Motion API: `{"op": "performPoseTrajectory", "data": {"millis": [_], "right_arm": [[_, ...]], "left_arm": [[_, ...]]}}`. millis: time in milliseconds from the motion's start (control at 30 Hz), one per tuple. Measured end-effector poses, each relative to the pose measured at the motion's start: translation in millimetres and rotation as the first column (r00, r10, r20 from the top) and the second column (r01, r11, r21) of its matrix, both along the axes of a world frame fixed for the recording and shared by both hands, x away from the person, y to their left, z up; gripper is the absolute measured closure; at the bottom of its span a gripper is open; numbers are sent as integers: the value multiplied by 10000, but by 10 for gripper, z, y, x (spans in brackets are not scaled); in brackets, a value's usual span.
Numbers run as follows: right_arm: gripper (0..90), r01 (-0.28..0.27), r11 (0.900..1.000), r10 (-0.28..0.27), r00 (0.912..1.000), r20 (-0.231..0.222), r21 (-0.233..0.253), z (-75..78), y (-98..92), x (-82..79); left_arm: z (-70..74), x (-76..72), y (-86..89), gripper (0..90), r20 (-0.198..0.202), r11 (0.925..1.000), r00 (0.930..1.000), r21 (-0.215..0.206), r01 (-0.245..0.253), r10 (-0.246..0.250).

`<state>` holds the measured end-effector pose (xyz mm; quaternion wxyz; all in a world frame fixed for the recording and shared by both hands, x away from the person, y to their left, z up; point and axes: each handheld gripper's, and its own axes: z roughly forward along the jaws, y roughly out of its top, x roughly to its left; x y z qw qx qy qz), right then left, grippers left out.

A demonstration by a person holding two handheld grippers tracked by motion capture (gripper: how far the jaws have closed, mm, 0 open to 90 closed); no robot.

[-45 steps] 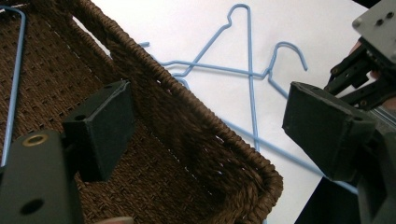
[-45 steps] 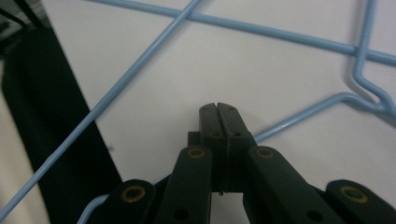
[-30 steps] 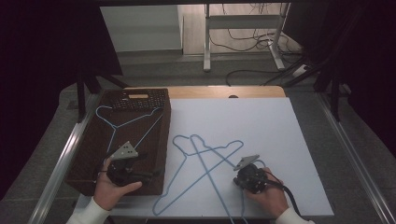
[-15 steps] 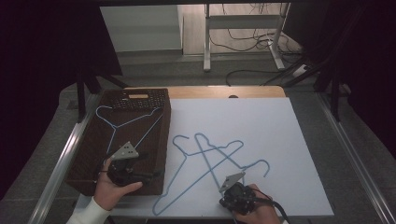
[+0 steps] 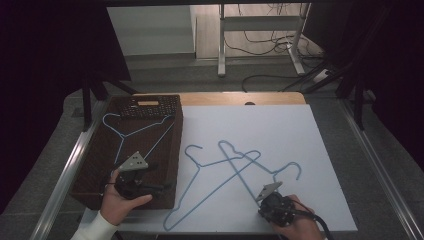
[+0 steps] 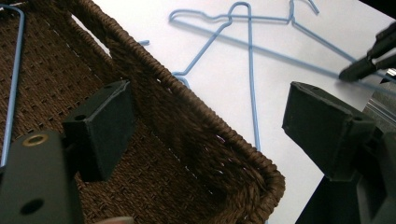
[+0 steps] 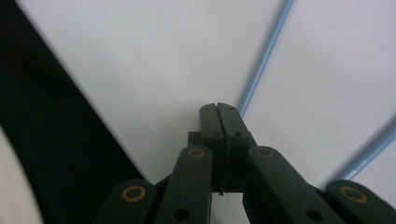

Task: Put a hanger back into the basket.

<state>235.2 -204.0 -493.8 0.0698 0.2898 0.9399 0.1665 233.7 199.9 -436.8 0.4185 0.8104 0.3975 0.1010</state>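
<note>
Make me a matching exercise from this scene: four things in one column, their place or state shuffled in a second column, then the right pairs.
Things:
1. left gripper
2. right gripper
3. hanger in the basket
4. wicker basket

Places or states:
A. dark brown, at the left side of the white table top
B. jaws pressed together, low over the white surface beside a blue wire
C. jaws wide apart, above the basket's near corner
D. light blue, lying on woven brown

Pairs: 1-C, 2-B, 3-D, 4-A
</note>
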Motion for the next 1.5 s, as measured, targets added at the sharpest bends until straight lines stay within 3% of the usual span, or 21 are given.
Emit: {"op": "performPoseTrajectory", "data": {"millis": [133, 233, 300, 333, 500, 600, 700, 933, 1200, 1300, 1400, 1500], "right_arm": [[900, 304, 9995, -302, 9994, 183, -99, 15, -137, 87], [900, 100, 9999, -101, 9999, 109, 87, 3, -153, 101], [900, -20, 9988, 22, 10000, -43, 481, 16, -152, 114], [900, 56, 9965, -55, 10000, -18, 828, 50, -143, 144], [900, 437, 9879, -523, 9972, 539, 1490, 179, -80, 319], [900, 549, 9855, -677, 9949, 754, 1607, 197, 17, 431], [900, 625, 9843, -773, 9934, 850, 1653, 186, 121, 533], [899, 1406, 9699, -1617, 9823, 945, 1986, 234, 170, 801], [899, 2296, 9487, -2486, 9665, 638, 2174, 101, 257, 1298], [899, 2447, 9490, -2615, 9631, 632, 1986, 43, 328, 1444], [899, 2779, 9406, -2889, 9569, 299, 1949, -60, 386, 1594], [899, 2807, 9443, -2897, 9567, 296, 1716, -113, 431, 1637]], "left_arm": [[-1, 15, 3, 174, 5, 10000, 10000, -55, -54, 54], [-8, 30, -7, 174, 28, 10000, 10000, 62, -6, 6], [-22, 52, 1, 174, -11, 10000, 10000, 54, -46, 46], [-26, 54, 6, 174, -55, 9999, 9999, -16, -111, 111], [36, 33, 107, 175, 30, 9988, 9994, -368, -337, 338], [47, 1, 152, 177, 42, 9973, 9988, -550, -476, 479], [40, -37, 154, 177, 33, 9982, 9991, -436, -414, 416], [85, -68, 130, 177, 135, 9983, 9993, -473, -338, 344], [57, -27, 73, 177, 33, 9991, 9998, -368, -188, 189], [53, -14, 62, 177, 18, 9992, 9999, -360, -147, 147], [52, -7, 66, 177, 23, 9994, 9999, -334, -114, 115], [47, -5, 76, 177, 17, 9993, 9999, -347, -104, 105]]}}
